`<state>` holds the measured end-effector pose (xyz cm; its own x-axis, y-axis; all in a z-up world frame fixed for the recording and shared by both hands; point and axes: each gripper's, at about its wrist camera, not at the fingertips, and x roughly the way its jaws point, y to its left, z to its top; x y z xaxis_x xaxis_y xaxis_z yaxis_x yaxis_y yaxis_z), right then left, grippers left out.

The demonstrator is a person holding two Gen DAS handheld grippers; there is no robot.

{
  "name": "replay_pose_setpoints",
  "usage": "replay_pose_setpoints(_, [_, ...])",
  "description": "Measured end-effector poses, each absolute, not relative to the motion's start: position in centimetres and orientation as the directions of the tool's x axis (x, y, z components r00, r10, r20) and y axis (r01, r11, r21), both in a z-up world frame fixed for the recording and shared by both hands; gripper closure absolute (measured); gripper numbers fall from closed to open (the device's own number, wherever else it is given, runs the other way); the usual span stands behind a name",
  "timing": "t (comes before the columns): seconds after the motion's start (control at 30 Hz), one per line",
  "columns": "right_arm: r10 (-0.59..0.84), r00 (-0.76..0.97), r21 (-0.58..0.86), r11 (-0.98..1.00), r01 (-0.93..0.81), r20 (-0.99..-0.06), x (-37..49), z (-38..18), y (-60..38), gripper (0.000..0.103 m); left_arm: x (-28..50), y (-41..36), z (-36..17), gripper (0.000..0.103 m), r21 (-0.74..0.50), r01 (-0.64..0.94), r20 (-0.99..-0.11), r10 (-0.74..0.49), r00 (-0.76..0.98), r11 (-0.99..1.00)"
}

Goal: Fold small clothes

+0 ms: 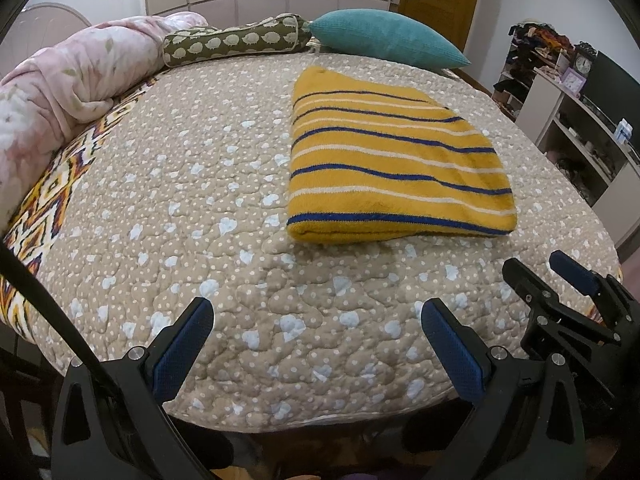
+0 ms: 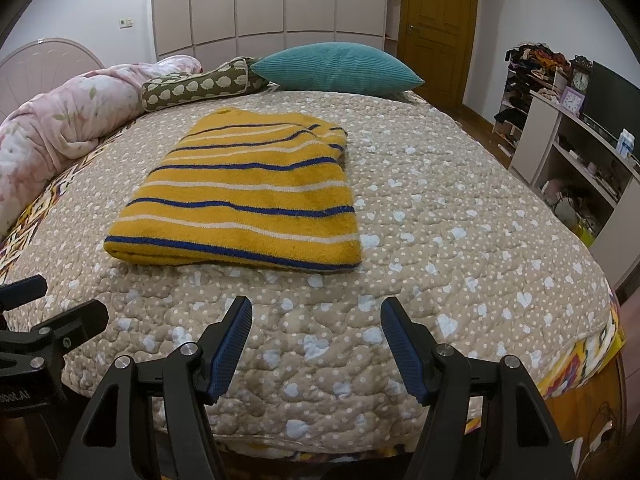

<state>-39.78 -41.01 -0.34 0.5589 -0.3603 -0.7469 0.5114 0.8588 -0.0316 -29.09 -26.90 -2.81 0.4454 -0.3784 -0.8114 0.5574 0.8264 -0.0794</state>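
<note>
A yellow sweater (image 1: pixel 396 164) with blue and white stripes lies folded into a neat rectangle on the beige quilted bedspread (image 1: pixel 192 208). It also shows in the right wrist view (image 2: pixel 244 196). My left gripper (image 1: pixel 316 312) is open and empty above the foot of the bed, short of the sweater's near edge. My right gripper (image 2: pixel 316 312) is open and empty, also short of the sweater. The right gripper also shows in the left wrist view (image 1: pixel 548 276), at the right.
A teal pillow (image 2: pixel 336 66), a green patterned bolster (image 2: pixel 200 84) and a rolled pink blanket (image 2: pixel 68 120) lie along the far and left sides of the bed. White shelves (image 2: pixel 576 152) with clutter stand at the right. A wooden door (image 2: pixel 436 28) is behind.
</note>
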Motion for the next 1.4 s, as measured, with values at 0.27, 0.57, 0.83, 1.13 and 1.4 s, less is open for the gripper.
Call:
replay_pose_setpoints(0.27, [-0.357,0.555,-0.03,0.858,0.512,-0.751,-39.59,-0.34,-41.24,0.031,-29.01,-26.88,-2.87,0.0,-0.079,0.555,-0.814,-0.375,0.443,0.828])
replay_pose_setpoints(0.57, [-0.358,0.556,-0.03,0.858,0.512,-0.75,-39.47,-0.34,-41.26,0.031,-28.96,-26.94,-3.04,0.0,-0.082,0.559,-0.818,-0.376,0.435,0.825])
replay_pose_setpoints(0.83, [-0.359,0.556,-0.03,0.858,0.513,-0.75,-39.49,-0.33,-41.21,0.031,-28.92,-27.04,-3.24,0.0,-0.081,0.558,-0.824,-0.37,0.428,0.826])
replay_pose_setpoints(1.13, [-0.357,0.555,-0.029,0.858,0.513,-0.751,-39.46,-0.37,-41.27,0.03,-28.69,-26.99,-3.44,0.0,-0.084,0.559,-0.83,-0.368,0.419,0.825])
replay_pose_setpoints(1.4, [-0.356,0.555,-0.027,0.857,0.514,-0.752,-39.45,-0.56,-41.28,0.03,-28.67,-26.99,-3.61,0.0,-0.087,0.558,-0.833,-0.368,0.413,0.825])
